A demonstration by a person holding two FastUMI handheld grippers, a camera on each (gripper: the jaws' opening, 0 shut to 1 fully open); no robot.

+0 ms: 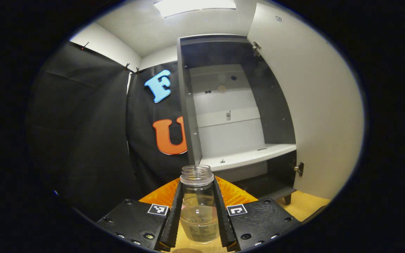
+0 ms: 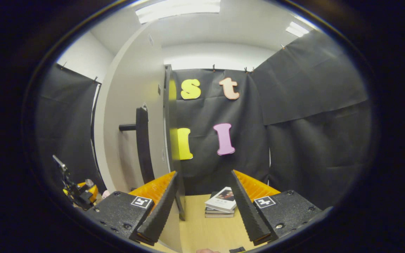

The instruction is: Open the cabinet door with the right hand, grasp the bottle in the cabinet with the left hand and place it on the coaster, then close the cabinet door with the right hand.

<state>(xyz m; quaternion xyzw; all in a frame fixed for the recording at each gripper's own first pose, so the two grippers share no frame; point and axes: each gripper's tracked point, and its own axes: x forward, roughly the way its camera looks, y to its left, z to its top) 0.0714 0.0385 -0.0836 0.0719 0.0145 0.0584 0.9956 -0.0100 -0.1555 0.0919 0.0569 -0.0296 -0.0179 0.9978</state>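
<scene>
A pale wooden worktop (image 2: pixel 209 228) carries the scene. In the right gripper view a small stack of books (image 2: pixel 222 203) lies on it, near the foot of the black cloth wall, the top book set slightly askew. In the left gripper view the cabinet (image 1: pixel 236 105) stands on the worktop on short dark feet, door swung wide. Inside, a white shelf (image 1: pixel 248 156) holds only a small dark speck that cannot be identified.
</scene>
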